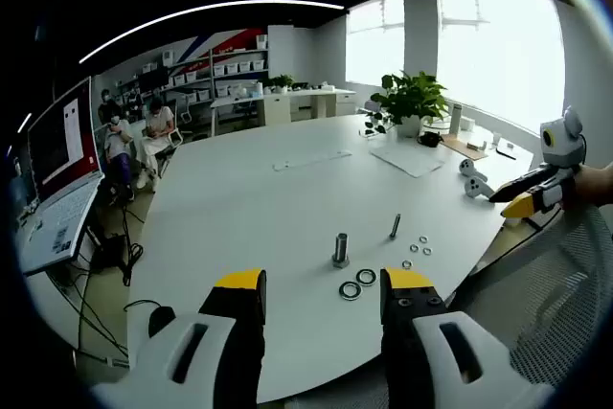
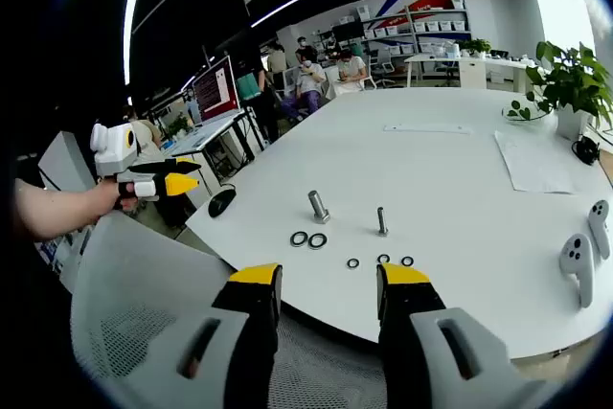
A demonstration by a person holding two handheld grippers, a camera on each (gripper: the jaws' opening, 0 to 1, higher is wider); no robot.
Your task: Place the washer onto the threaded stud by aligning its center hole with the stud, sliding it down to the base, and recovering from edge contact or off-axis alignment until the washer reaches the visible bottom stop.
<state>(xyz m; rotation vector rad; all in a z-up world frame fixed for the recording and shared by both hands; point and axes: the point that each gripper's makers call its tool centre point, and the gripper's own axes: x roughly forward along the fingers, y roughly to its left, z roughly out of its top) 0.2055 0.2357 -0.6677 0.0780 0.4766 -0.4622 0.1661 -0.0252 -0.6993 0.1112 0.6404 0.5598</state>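
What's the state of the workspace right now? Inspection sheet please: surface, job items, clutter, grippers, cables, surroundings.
Surface: white table, mostly bare.
Job's things: two upright threaded studs, larger stud and thinner stud; two large washers flat beside the larger one, small washers loose near the thinner. None on a stud.
Clutter: two white controllers, paper sheet, potted plant, computer mouse.
Grippers: left gripper and right gripper open, empty, short of the table.
Cables: bundle on floor by the laptop.
Surroundings: seated people, shelves, windows.
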